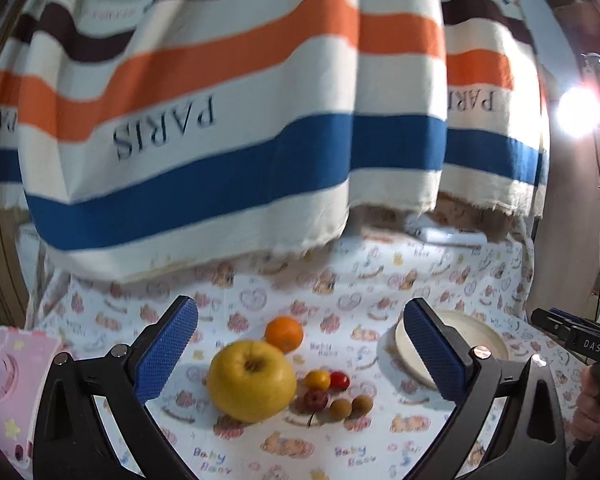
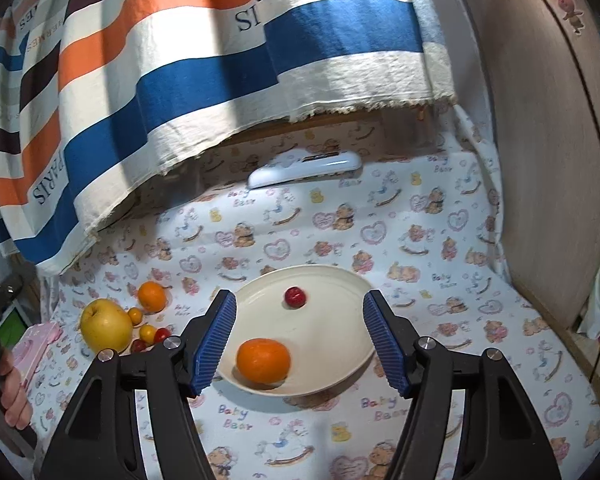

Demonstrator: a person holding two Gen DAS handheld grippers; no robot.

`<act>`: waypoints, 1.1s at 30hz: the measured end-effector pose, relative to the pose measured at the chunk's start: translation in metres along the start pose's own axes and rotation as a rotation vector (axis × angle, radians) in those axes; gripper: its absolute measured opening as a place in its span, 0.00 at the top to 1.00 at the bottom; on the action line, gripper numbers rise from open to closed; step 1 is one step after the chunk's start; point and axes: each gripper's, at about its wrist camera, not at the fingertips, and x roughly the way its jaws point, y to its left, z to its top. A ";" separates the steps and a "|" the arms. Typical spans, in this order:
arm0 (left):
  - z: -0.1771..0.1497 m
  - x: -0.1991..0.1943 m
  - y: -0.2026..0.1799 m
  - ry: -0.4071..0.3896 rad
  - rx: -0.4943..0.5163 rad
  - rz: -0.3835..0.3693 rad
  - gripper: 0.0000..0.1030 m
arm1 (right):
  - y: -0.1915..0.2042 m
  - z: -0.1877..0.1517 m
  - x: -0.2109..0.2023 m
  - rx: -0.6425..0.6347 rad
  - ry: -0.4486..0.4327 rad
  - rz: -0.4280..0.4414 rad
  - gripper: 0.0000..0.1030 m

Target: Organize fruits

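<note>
Sitting on the bear-print cloth, the big yellow apple is lying straight ahead of the left gripper, a little toward its left pad and slightly lower than the tips, stem dimple facing up and toward the camera. Being round, it is offering no long axis to line up with. The left jaws are standing spread wide with nothing between the pads, so they look broad enough to straddle it. An orange is touching the apple's far side, and small cherry tomatoes and brownish fruits are crowding its right flank, near where the right pad would have to pass.

The right gripper is hanging released over the cream plate, which is already holding a second orange and a small red fruit. From there the apple is lying well off to the left, so the left hand is judged nearer.
</note>
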 end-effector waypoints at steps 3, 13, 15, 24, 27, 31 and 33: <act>-0.001 -0.003 0.012 -0.008 -0.062 0.000 0.01 | 0.005 -0.002 0.000 -0.021 -0.008 -0.002 0.32; 0.001 -0.003 0.025 -0.040 -0.066 0.061 0.01 | 0.015 -0.006 -0.007 -0.053 -0.072 0.044 0.17; 0.000 0.002 0.029 -0.037 -0.060 0.088 0.01 | 0.016 -0.008 -0.012 -0.057 -0.109 0.059 0.16; -0.007 0.028 0.062 0.049 -0.137 0.144 0.01 | 0.030 0.008 -0.004 -0.035 -0.064 0.055 0.16; -0.008 0.031 0.067 0.065 -0.144 0.136 0.01 | 0.044 0.021 -0.003 -0.033 -0.069 0.054 0.16; -0.007 0.033 0.065 0.091 -0.131 0.096 0.01 | 0.068 0.037 -0.002 0.001 -0.057 0.149 0.15; -0.006 0.033 0.060 0.090 -0.106 0.103 0.01 | 0.084 0.044 -0.002 0.007 -0.059 0.201 0.12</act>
